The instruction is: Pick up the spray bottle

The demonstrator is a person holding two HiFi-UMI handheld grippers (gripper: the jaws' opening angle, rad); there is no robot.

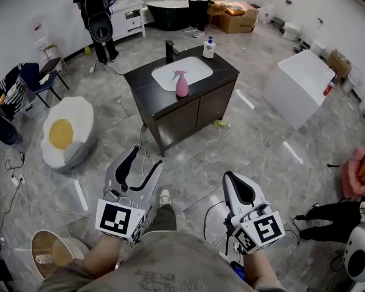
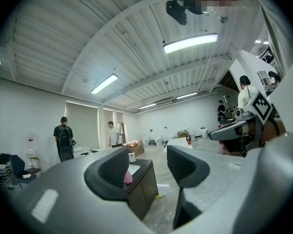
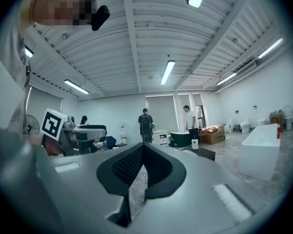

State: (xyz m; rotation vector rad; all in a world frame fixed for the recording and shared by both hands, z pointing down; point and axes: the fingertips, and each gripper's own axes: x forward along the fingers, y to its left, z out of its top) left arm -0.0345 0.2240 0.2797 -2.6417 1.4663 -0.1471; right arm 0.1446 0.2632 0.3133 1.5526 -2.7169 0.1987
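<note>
Found the pink plastic spray bottle [image 1: 181,84] upright on the black sink-topped bench [image 1: 222,70], well ahead, slightly right of the left hand-held gripper [image 1: 145,160]. Held that one wide, empty, aimed almost at it, judged nearer; held the right hand-held gripper [image 1: 231,178] pinched together, empty.

Head looks down; gripper views level, toward vanity [image 1: 188,115].
</note>
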